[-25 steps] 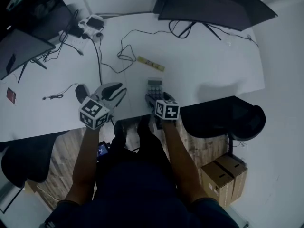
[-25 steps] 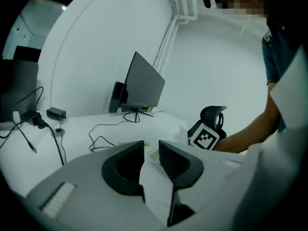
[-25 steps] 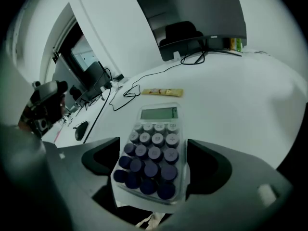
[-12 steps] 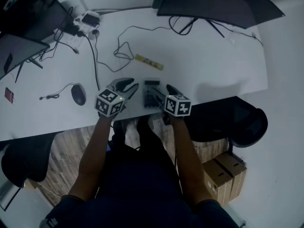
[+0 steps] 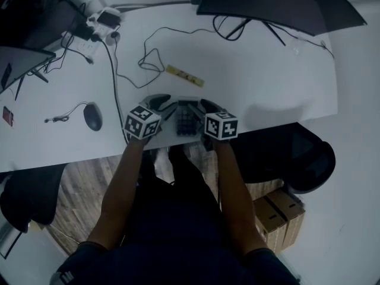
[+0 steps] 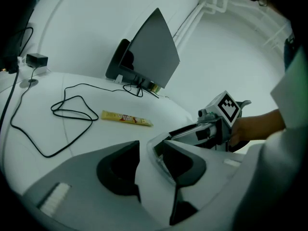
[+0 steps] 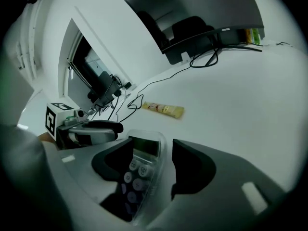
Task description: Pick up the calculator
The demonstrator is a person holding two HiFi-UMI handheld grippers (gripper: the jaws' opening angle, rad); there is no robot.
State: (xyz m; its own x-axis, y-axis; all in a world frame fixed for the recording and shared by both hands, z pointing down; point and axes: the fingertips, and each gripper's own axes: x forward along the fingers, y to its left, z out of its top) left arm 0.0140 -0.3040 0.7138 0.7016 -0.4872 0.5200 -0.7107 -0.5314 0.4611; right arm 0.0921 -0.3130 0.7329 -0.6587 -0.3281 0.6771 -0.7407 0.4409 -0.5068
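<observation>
The calculator (image 5: 186, 119), dark with round keys and a clear casing, lies flat on the white desk (image 5: 267, 82) near its front edge. My right gripper (image 5: 208, 107) reaches in from its right side. In the right gripper view the calculator (image 7: 137, 170) lies between the closing jaws of my right gripper (image 7: 153, 148), with a gap still showing at the right jaw. My left gripper (image 5: 161, 103) sits at the calculator's left side. Its jaws (image 6: 147, 153) are opening, with only the calculator's clear edge (image 6: 155, 150) by the right jaw.
A yellow sachet (image 5: 184, 76) lies just beyond the calculator, with a looped black cable (image 5: 148, 61) behind it. A mouse (image 5: 92, 116) sits to the left and a monitor (image 5: 279, 5) at the back. A black chair (image 5: 309, 153) and cardboard boxes (image 5: 279, 212) stand off the desk.
My left gripper has swung right and down, from near the mouse to the calculator's left side. My right gripper shifted slightly and its jaws narrowed round the calculator.
</observation>
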